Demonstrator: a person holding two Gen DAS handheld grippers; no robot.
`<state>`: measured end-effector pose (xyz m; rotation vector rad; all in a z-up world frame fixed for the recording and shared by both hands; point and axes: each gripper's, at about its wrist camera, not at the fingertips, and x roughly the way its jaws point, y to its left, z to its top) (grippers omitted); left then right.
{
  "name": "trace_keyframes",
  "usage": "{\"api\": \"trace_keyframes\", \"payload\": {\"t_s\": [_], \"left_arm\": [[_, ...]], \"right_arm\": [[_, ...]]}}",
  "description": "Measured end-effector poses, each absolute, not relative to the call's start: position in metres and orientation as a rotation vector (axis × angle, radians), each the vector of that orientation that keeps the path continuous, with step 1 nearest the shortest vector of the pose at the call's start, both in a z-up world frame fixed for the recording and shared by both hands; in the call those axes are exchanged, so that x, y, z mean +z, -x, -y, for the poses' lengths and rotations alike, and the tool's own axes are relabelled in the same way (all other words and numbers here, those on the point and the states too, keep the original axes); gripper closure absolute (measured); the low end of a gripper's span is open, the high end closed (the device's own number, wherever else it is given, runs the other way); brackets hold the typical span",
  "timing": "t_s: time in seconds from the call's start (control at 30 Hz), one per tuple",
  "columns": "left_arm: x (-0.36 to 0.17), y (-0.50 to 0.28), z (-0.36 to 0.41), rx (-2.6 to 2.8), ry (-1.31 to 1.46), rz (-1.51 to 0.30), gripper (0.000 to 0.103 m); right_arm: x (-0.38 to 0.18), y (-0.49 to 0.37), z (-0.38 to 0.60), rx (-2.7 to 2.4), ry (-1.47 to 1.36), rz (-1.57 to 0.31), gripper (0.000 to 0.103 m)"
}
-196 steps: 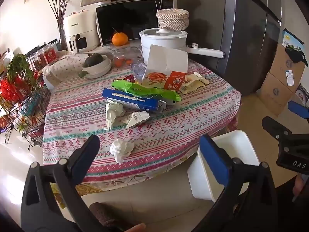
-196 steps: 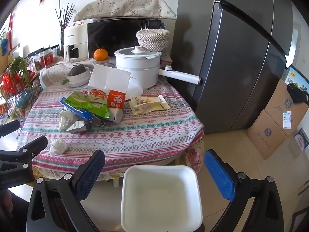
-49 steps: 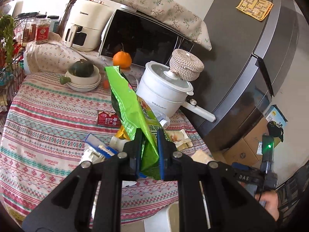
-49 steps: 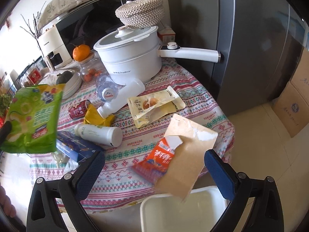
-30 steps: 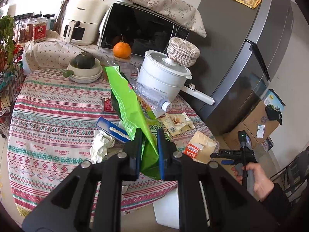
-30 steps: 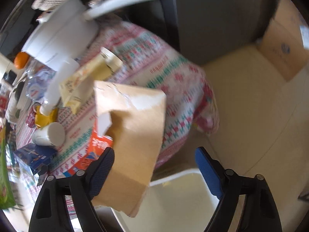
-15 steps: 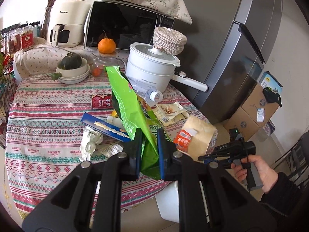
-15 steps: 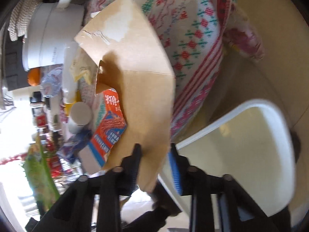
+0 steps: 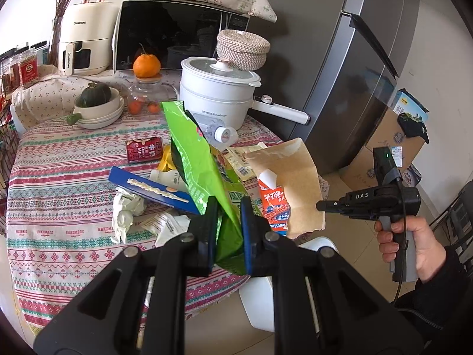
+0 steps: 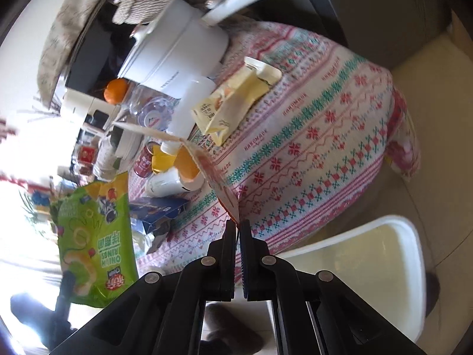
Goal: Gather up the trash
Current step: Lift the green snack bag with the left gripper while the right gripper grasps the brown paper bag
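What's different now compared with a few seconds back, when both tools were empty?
The left tool has picked the green snack bag up off the table; the right tool has clamped the brown cardboard carton and lifted it. The white bin, pot and tissues stayed put.

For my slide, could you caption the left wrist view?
Left gripper holds green snack bag; right gripper holds flattened carton.

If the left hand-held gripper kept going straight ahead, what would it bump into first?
Probably the blue box and tissues on the table. The left hand-held gripper, shut on the green snack bag, points that way, though depth is hard to judge.
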<state>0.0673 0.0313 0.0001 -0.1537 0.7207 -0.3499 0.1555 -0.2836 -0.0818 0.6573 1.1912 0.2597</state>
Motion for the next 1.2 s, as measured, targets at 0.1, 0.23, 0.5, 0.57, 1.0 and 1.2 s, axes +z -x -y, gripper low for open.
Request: {"api": "trace_keyframes", "payload": {"t_s": [0.1, 0.23, 0.5, 0.57, 1.0, 1.2], "left_arm": [[0.000, -0.065, -0.026, -0.364, 0.127, -0.722, 0.087], [-0.001, -0.063, -0.022, -0.376, 0.106, -0.732, 0.087], [-0.004, -0.065, -0.024, -0.359, 0.099, -0.745, 0.087], [-0.006, -0.066, -0.025, -0.351, 0.099, -0.753, 0.087], [-0.005, -0.061, -0.023, -0.375, 0.093, -0.755, 0.087], [-0.005, -0.054, -0.010, -0.418, 0.065, -0.749, 0.087]], "right_arm": [[-0.065, -0.149, 0.272, 0.247, -0.523, -1.171, 0.100], [-0.049, -0.136, 0.264, 0.258, -0.411, -1.136, 0.100], [-0.078, -0.161, 0.237, 0.258, -0.341, -1.207, 0.089], [-0.084, -0.169, 0.231, 0.263, -0.354, -1.206, 0.089], [-0.060, -0.162, 0.244, 0.222, -0.343, -1.106, 0.100], [-0.028, -0.126, 0.268, 0.243, -0.331, -1.031, 0.100]]}}
